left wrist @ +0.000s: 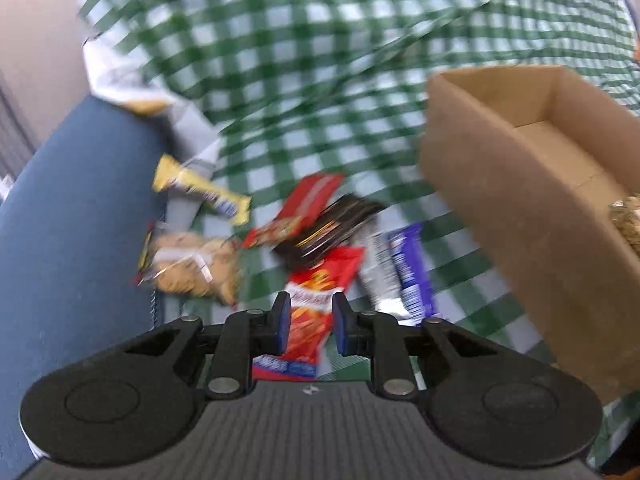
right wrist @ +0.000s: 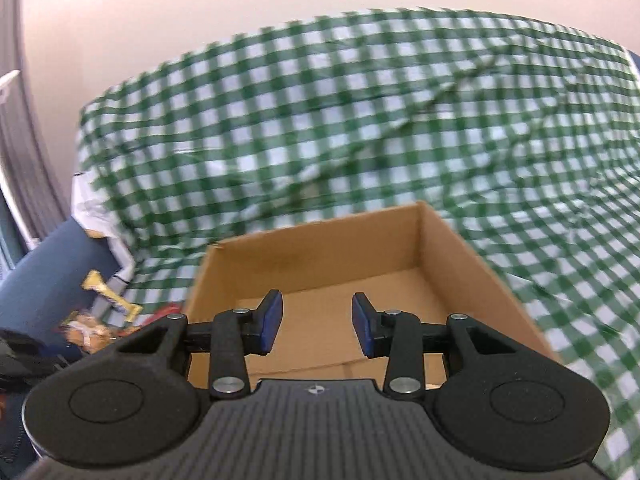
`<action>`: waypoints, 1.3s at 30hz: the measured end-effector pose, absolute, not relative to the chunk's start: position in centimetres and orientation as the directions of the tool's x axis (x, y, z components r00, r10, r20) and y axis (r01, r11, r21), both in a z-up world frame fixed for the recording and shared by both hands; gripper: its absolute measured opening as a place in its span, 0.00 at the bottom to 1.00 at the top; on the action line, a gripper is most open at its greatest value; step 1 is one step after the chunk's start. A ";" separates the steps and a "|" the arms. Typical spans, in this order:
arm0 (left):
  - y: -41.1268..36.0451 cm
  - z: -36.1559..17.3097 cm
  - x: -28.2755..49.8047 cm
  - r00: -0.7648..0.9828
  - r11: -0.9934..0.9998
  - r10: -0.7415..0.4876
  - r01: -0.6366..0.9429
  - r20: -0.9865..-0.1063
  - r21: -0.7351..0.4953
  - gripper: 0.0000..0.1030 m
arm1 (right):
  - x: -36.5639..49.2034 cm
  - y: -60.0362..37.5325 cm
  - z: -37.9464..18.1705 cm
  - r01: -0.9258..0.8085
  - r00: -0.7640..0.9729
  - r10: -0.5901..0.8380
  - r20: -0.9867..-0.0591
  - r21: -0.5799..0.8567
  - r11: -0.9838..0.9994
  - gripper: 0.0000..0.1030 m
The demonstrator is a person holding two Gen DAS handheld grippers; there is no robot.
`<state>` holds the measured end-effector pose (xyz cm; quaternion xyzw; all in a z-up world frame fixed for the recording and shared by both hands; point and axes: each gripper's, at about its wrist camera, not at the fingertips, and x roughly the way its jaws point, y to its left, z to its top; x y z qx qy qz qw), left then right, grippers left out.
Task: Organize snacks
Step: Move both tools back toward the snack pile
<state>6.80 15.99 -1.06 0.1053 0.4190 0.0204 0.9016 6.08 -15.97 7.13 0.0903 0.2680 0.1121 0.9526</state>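
A pile of snacks lies on the green checked cloth: a red chip packet (left wrist: 316, 308), a black packet (left wrist: 332, 224), a red bar (left wrist: 304, 208), a yellow bar (left wrist: 204, 190), a clear bag of cookies (left wrist: 192, 264) and a purple bar (left wrist: 412, 268). My left gripper (left wrist: 310, 326) is open, its blue pads on either side of the red chip packet, above it. An open cardboard box (left wrist: 520, 200) stands to the right with a cookie bag (left wrist: 628, 220) inside. My right gripper (right wrist: 316, 326) is open and empty over the box (right wrist: 332, 264).
A blue cushion or seat edge (left wrist: 72, 240) runs along the left, partly under the cloth. White paper or plastic (left wrist: 120, 76) lies at its far end. A pale wall (right wrist: 200, 8) stands behind. The cloth (right wrist: 360, 120) is wrinkled and both views are motion-blurred.
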 end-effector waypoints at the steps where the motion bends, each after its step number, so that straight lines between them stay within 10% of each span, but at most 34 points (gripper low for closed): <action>1: 16.5 -1.2 7.0 0.638 0.982 0.119 0.036 -0.761 0.183 0.25 | 6.1 -15.4 7.2 -0.189 0.830 0.284 -0.479 0.237 0.953 0.39; 3: 17.0 -1.5 7.6 0.620 0.989 0.110 0.011 -0.777 0.149 0.28 | 6.3 -14.0 7.2 -0.239 0.822 0.325 -0.467 0.235 0.942 0.39; 6: 17.0 -2.9 8.7 0.575 0.986 0.146 -0.015 -0.805 0.168 0.58 | 6.1 -11.9 7.0 -0.295 0.803 0.365 -0.472 0.218 0.930 0.39; 10: 17.0 -4.8 9.8 0.523 0.975 0.193 -0.005 -0.831 0.223 0.59 | 6.1 -9.8 6.7 -0.359 0.772 0.408 -0.487 0.195 0.913 0.40; 17: 17.6 -5.3 10.1 0.505 0.987 0.129 0.013 -0.853 0.157 0.03 | 5.9 -8.8 6.4 -0.428 0.740 0.440 -0.509 0.149 0.891 0.42; 26: 21.8 -2.6 7.5 0.499 0.972 -0.095 -0.141 -0.861 -0.188 0.00 | 5.3 -8.5 6.3 -0.455 0.731 0.439 -0.522 0.106 0.884 0.44; 31: 19.5 -3.0 8.1 0.532 0.998 0.066 -0.051 -0.844 0.045 0.44 | 4.3 -6.7 5.9 -0.508 0.716 0.467 -0.520 0.071 0.858 0.44; 39: 16.1 -6.7 10.0 0.484 0.963 0.177 0.093 -0.857 0.251 0.41 | 3.4 -4.6 5.5 -0.572 0.683 0.507 -0.525 0.046 0.819 0.44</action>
